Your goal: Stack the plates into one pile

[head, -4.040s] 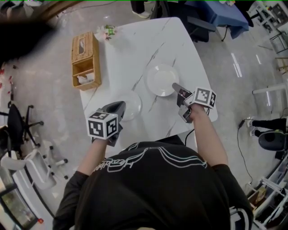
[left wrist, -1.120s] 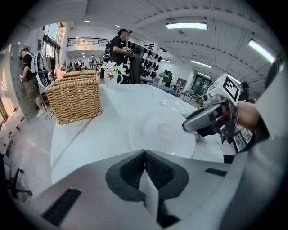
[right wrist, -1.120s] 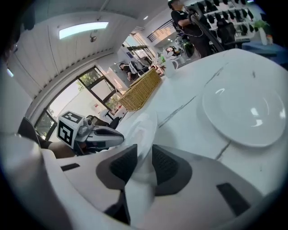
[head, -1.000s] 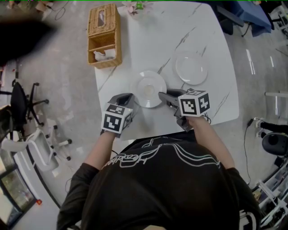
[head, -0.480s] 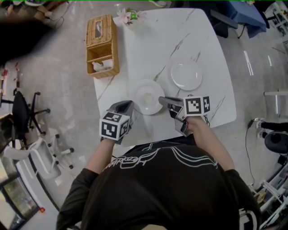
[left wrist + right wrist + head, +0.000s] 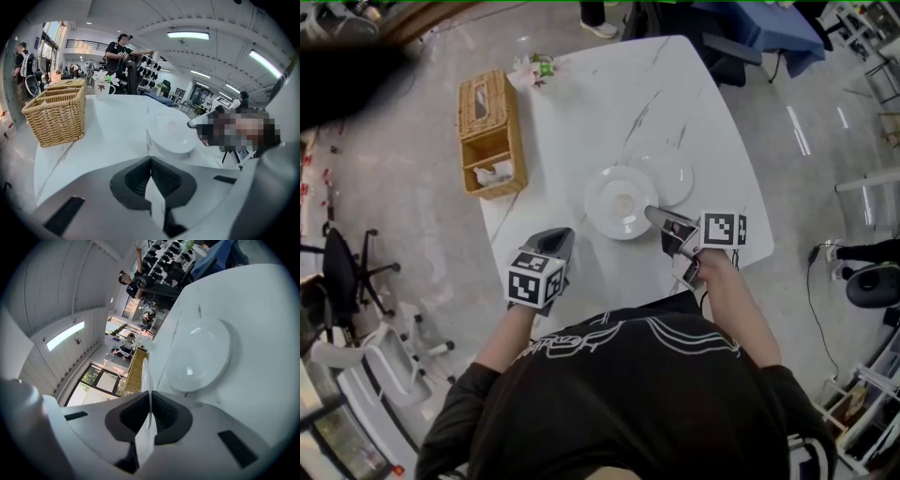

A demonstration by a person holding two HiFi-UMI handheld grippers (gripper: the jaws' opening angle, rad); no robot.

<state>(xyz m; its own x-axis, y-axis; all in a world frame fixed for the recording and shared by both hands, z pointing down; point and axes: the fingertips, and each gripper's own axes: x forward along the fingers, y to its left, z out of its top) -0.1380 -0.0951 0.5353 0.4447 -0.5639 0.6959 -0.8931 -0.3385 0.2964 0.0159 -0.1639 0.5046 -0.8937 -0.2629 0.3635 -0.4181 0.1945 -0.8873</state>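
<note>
Two white plates are on the white marble table [image 6: 600, 103]. My right gripper [image 6: 656, 215] is shut on the near rim of the nearer plate [image 6: 619, 202], which overlaps the edge of the second plate [image 6: 670, 173] behind and to its right. In the right gripper view the held plate's rim [image 6: 145, 373] runs edge-on between the jaws of that gripper [image 6: 150, 394], and the second plate [image 6: 199, 355] lies flat on the table ahead. My left gripper [image 6: 555, 238] is shut and holds nothing, near the table's front left, a little short of the held plate [image 6: 171, 136].
A wicker basket [image 6: 490, 134] stands at the table's left edge, with a cup of flowers [image 6: 530, 67] at the far corner. Office chairs and a floor with cables surround the table. People stand in the background of the left gripper view.
The right gripper has closed on the nearer plate's rim and carried it right, so it now overlaps the second plate. The left gripper has drawn slightly away from it.
</note>
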